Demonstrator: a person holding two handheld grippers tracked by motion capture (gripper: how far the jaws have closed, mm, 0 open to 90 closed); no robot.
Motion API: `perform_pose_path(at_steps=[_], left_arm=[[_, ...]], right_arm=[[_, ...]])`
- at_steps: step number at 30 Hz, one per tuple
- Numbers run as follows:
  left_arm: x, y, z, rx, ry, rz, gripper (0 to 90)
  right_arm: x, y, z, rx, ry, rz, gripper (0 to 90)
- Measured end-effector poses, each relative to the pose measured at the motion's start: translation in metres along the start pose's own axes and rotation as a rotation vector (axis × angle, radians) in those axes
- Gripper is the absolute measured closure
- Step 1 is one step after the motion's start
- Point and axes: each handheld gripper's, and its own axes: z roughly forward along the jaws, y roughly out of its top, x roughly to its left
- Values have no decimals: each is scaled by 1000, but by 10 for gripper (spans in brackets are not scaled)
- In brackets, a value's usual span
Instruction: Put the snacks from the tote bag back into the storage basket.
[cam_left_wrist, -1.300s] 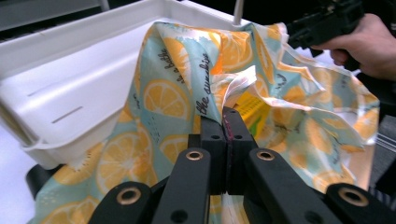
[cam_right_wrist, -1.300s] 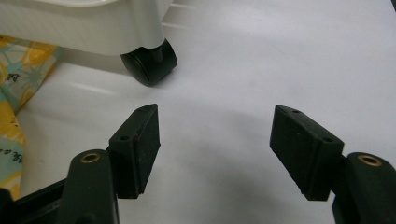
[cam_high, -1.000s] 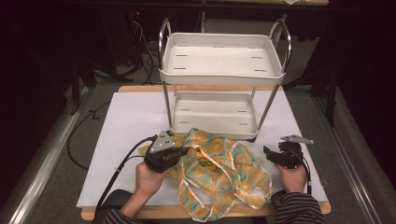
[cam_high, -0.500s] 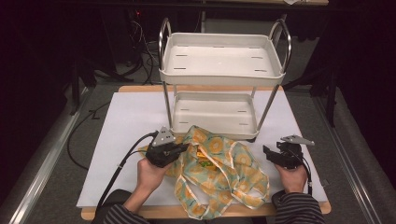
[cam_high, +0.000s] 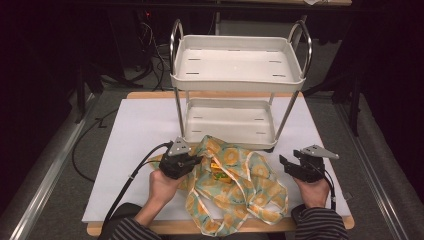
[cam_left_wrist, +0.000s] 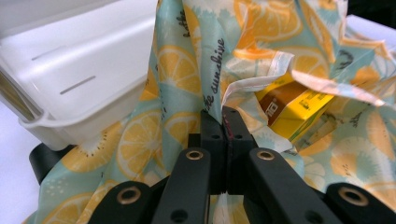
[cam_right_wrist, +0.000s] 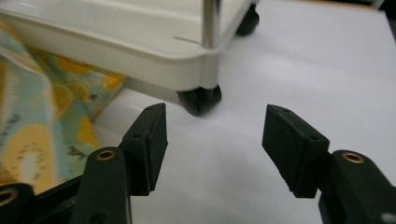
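Right tongs (cam_right_wrist: 215, 140) closing, empty | bag (cam_left_wrist: 187, 70) print: "dunshiye"

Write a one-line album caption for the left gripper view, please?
Left gripper shut on a lemon-print bag, a yellow box peeking from inside, white cart tray beside it.

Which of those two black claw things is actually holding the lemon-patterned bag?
The left gripper: its fingers are pinched shut on the bag fabric. The right gripper has been closing, but its fingers stand apart with nothing between them.

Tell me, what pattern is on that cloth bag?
Orange and lemon slices on pale teal cloth bag, clearest in the left gripper view.
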Motion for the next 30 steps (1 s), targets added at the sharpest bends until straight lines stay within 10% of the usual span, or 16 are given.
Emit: perform_pose_path(at_steps=[30], left_arm=[[2, -21, 12, 61, 16, 21, 892]], right_arm=[[76, 19, -26, -23, 378, -180, 477]])
